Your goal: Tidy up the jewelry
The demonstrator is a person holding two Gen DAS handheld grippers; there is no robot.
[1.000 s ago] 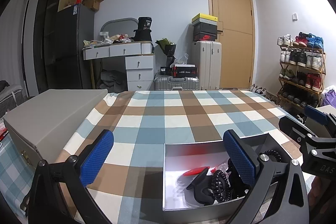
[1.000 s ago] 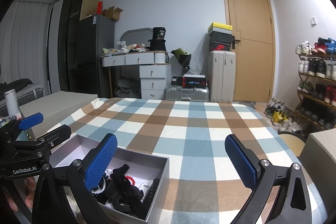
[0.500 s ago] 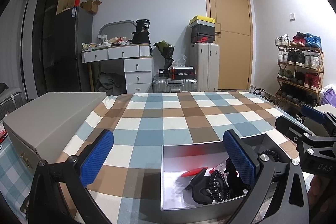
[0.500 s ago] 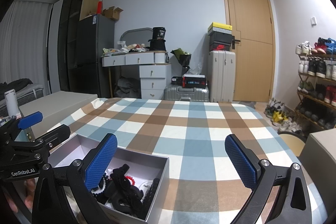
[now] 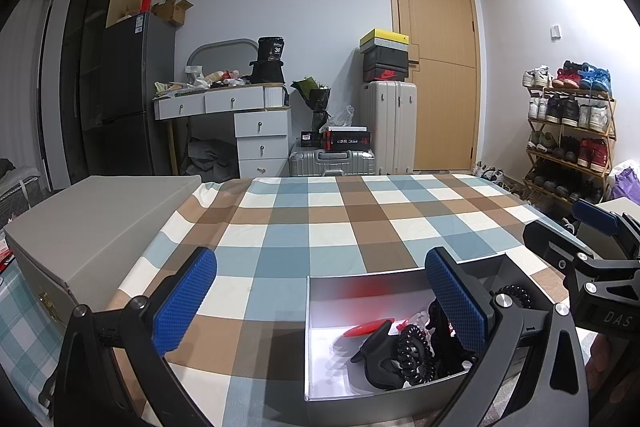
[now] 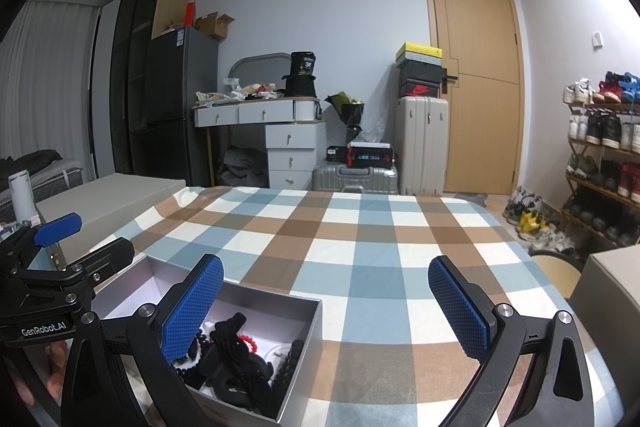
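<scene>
The open grey box [image 5: 360,291] of tangled jewelry [image 5: 416,343] sits on the checked cloth between my hands — low and right of my left gripper [image 5: 320,295], low and left of my right gripper [image 6: 326,301]. Both are spread wide, holding nothing, about equally near. Fingers hide part of the tangle — single pieces are hard to separate.

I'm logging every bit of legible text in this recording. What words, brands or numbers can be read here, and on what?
"GenRobot.AI": on the left gripper body, seen from the right wrist.
"DAS": on the right gripper body; any further letters are cut off.
"36": white label on the black container on the desk.
Swoosh logo, no words: red shoebox.
Suitcase-top box labels and the fridge sticker: too small to read.
</scene>
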